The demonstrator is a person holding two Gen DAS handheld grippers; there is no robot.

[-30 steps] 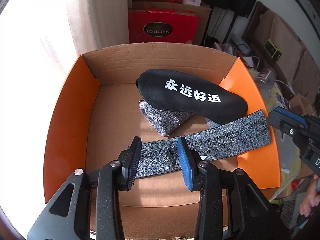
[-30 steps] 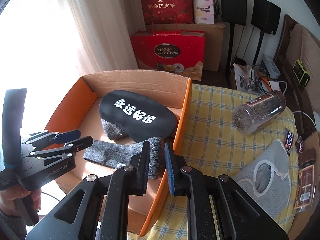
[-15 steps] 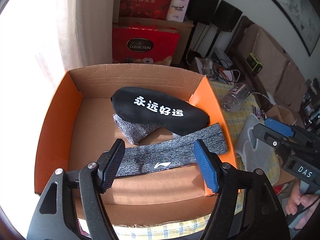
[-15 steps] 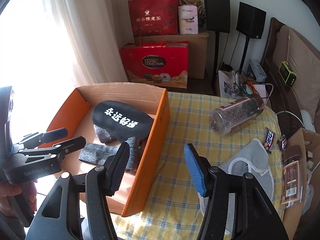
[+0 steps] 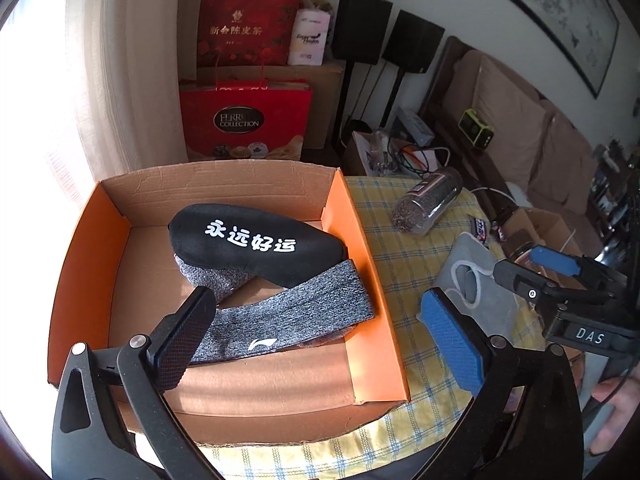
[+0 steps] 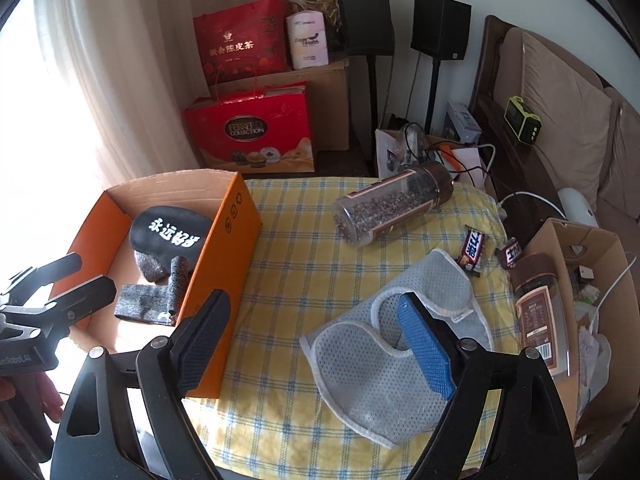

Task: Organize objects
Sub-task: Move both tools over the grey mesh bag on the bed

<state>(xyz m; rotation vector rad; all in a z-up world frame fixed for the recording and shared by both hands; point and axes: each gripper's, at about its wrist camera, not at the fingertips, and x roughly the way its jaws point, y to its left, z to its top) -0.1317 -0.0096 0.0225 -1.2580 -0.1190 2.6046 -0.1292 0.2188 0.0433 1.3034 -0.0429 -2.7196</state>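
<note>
My left hand-held gripper (image 5: pixel 316 328) and right hand-held gripper (image 6: pixel 316 332) have just been opening, nothing between either's jaws; the grey headband (image 5: pixel 288 320) lies in the orange box (image 5: pixel 376 292), beside the black mask (image 5: pixel 256 244)

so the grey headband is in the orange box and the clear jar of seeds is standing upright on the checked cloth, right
Not quite. The grey headband is in the orange box, but the clear jar of seeds lies on its side on the checked cloth, as the right wrist view shows.

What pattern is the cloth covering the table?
The tablecloth is a yellow and white check with blue lines, clearest in the right wrist view.
</note>
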